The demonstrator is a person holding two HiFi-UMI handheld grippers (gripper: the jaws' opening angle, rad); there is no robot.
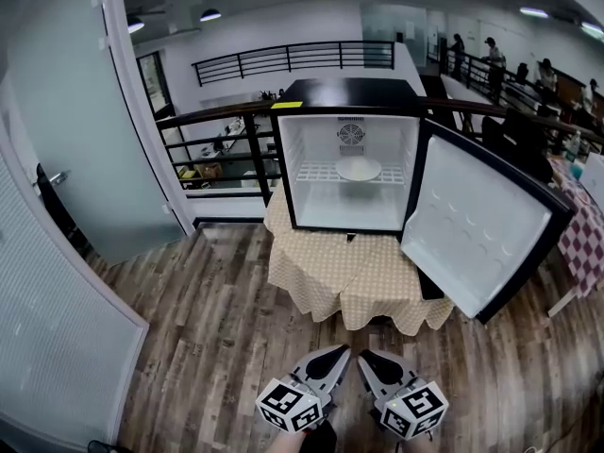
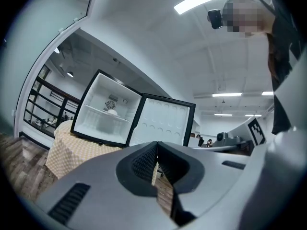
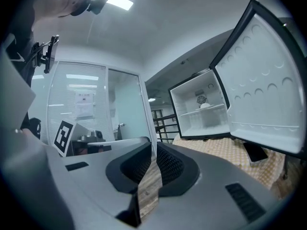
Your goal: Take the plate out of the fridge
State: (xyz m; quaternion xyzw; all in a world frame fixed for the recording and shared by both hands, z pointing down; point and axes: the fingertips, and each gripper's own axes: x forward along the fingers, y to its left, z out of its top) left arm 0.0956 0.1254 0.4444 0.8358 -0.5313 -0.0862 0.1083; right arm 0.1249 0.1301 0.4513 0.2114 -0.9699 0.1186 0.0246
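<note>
Left claw [image 2: 156,150]: pressed together with nothing between its jaws, held low over the floor and well apart from the fridge.
Right claw [image 3: 154,152]: also pressed together and empty, just beside the left one and pointing the same way.
Floor [image 1: 208,347]: wood planks run between the claws and the table.
Table [image 1: 321,262]: covered in a checked cloth that hangs over its front edge; the fridge takes up most of the top.
Fridge [image 1: 349,92]: a small black box with a white inside, facing the claws.
Door [image 1: 477,225]: swung wide open to the right, reaching out past the table's right edge.
Shelf [image 1: 311,173]: a white wire rack across the fridge at mid height.
Plate [image 1: 359,169]: small and pale, lying flat near the middle of the shelf, below the fan at the back.
Step in hand: likely the approach, since neither claw is near the plate yet.
Doing it well: spread one claw before it passes the fridge's front edge. Come in level just above the shelf, with one jaw over the plate's near rim and one under it. Pinch firmly, lift the plate just clear of the wires, then draw it straight back while keeping it flat.
Watch for: the open door crowds the right side, so a path down the middle looks safer. A jaw could also catch between the shelf wires.
</note>
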